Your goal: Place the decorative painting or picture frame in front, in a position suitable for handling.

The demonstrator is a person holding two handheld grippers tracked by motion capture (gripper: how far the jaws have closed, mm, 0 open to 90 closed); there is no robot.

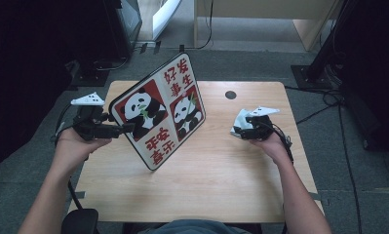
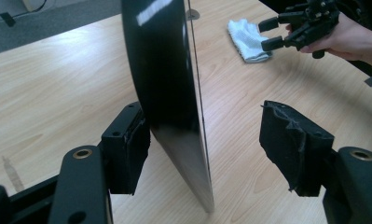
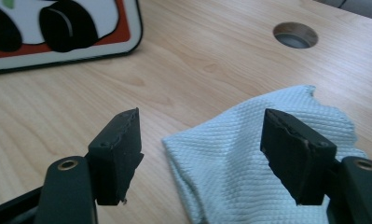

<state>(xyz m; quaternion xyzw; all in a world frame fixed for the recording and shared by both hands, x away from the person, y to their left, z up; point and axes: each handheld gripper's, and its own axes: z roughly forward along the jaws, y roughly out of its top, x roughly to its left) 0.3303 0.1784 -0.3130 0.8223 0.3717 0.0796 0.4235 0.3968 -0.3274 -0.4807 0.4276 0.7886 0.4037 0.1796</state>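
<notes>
A flat board [image 1: 158, 112] printed with pandas and red characters stands tilted on one lower corner on the wooden table [image 1: 206, 185]. My left gripper [image 1: 126, 129] reaches its left edge. In the left gripper view the board's thin edge [image 2: 174, 93] stands between the jaws of that gripper [image 2: 207, 140]; its black back rests against the left pad [image 2: 127, 144], and the right pad is well clear, so the gripper is open. A pale blue cloth [image 1: 242, 119] lies crumpled at the right. My right gripper [image 3: 200, 140] stands open over the cloth [image 3: 249, 154], one pad above it, one above bare wood.
A round cable hole [image 1: 230, 94] sits in the table near its far edge. Bare wood stretches across the front half. Cables and dark equipment lie on the grey floor [image 1: 338, 161] around the table.
</notes>
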